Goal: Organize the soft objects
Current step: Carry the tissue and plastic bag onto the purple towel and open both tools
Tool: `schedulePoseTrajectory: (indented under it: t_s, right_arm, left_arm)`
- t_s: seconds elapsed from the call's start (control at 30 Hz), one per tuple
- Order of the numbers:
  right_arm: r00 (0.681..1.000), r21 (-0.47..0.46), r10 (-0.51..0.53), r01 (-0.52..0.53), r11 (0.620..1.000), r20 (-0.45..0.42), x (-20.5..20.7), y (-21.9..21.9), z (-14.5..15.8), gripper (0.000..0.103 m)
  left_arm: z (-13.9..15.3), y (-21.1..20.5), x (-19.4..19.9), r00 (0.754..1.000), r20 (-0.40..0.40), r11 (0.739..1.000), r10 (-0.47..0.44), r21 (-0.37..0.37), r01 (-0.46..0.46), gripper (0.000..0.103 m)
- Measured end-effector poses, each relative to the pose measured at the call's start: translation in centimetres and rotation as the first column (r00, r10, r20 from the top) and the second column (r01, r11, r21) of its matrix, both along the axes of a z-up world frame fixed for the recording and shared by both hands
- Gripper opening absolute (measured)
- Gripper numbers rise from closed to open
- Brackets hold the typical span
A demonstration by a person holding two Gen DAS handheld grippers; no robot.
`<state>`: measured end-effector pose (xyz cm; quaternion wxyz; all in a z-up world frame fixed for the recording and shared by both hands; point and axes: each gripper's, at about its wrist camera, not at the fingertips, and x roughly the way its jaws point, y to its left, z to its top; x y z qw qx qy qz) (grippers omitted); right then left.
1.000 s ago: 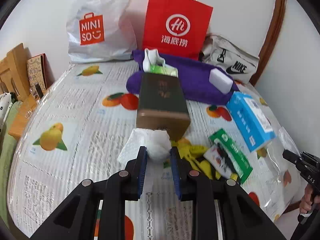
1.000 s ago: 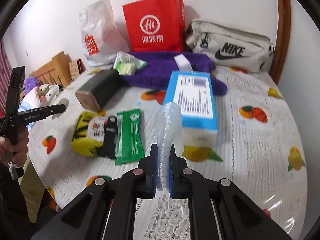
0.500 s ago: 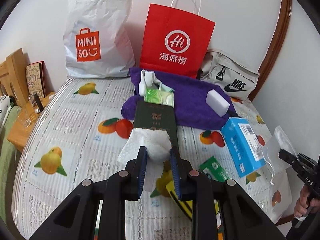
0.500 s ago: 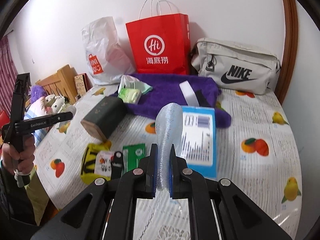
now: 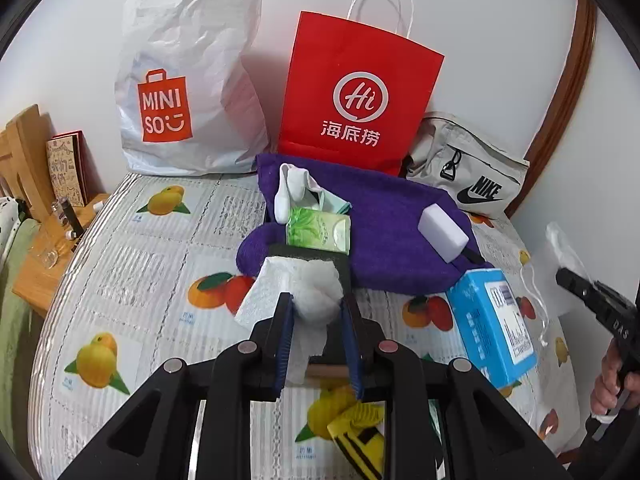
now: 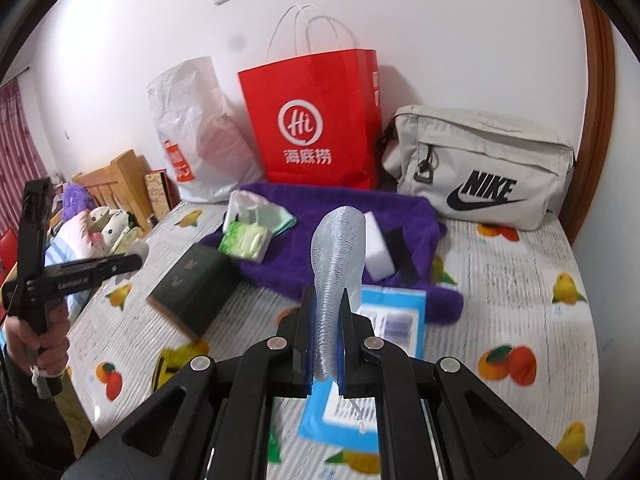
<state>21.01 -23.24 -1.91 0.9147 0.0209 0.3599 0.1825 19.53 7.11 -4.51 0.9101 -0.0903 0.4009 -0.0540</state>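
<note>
Both grippers loaded, carrying soft things toward the purple towel

The left gripper [image 5: 316, 312] is clamped on a crumpled white tissue [image 5: 308, 292] at lower centre; the right gripper [image 6: 326, 320] pinches a clear mesh pouch [image 6: 338, 260]. Best to keep both squeezed until over the purple towel [image 5: 384, 216], mid-frame, then let go low, clear of the dark box [image 6: 192, 284].

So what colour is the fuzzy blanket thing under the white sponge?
Purple. The fuzzy blanket shows best in the left wrist view, spread in front of the red bag.
</note>
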Motion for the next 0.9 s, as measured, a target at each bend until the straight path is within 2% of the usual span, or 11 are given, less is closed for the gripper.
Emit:
schedulePoseTrajectory:
  t_s: [0.43,0.9]
  right_arm:
    - [0.999,-0.01,-0.033,0.033,0.999,-0.009,8.5,-0.5,-0.4,0.008]
    - [0.994,-0.042,-0.033,0.029,0.999,-0.106,16.6,-0.4,-4.3,0.009]
  left_arm:
    - [-0.7,-0.5,5.0,1.0,-0.02,1.0,0.005,-0.023,-0.005,0.023]
    - [-1.5,-2.1,10.2,0.999,-0.042,1.0,-0.026,-0.006,0.026,0.023]
